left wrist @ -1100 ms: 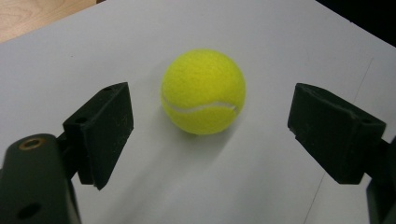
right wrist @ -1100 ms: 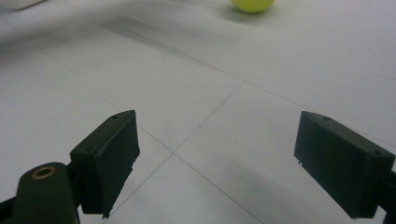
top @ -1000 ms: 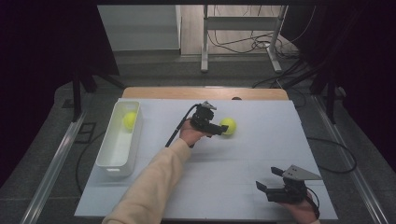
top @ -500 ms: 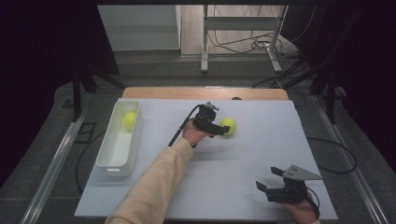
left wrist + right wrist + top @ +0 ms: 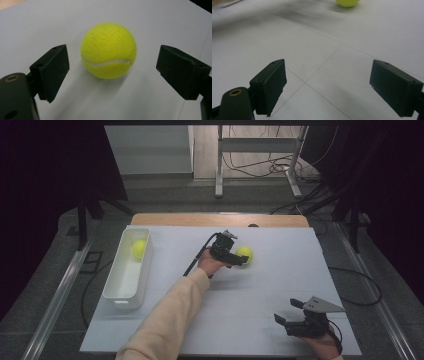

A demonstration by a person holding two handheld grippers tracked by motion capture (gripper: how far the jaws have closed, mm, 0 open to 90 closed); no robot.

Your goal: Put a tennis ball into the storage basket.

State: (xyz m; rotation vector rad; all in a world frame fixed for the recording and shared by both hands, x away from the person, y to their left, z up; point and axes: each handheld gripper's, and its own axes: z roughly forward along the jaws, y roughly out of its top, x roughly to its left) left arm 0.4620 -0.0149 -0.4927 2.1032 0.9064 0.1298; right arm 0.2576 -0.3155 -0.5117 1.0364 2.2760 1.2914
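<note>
This looks like a lab or test room set up for recording, not a home. A plain white surface [image 5: 280, 285] lies on a wooden table top whose far edge [image 5: 220, 219] shows bare. Metal rails [image 5: 60, 290] run along the floor to its left and right. On the far side stands a metal frame [image 5: 257, 150] on a grey floor, with loose black cables [image 5: 260, 170] strewn under it. Dark curtains or panels [image 5: 50, 180] close off both sides. A cable [image 5: 197, 257] trails from the hand-held gripper [image 5: 239, 262] on the surface, which suits a wired rig.
</note>
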